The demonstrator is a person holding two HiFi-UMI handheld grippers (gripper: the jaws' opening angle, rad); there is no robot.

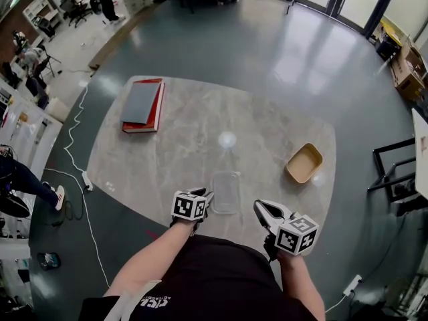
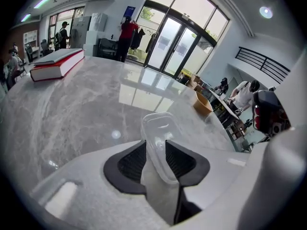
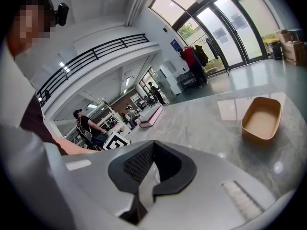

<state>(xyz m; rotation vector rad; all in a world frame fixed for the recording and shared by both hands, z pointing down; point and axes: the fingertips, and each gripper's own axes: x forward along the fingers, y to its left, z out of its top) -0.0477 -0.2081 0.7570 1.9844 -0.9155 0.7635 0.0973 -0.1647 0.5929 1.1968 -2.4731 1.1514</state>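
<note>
clear tray [image 2: 158, 123] rim pinched by left claw [image 2: 154, 146] at table [image 1: 267, 126] 6 o'clock edge | right claw [image 3: 152, 152] pressed together, empty | risk: thin rim could be bent, grip lost

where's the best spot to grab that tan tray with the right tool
Grip the thin upright wall at the end nearest the right tool. The tan tray sits flat and open side up on the table, with nothing beside it. So probably come from above, with one jaw inside the wall and one outside.
</note>
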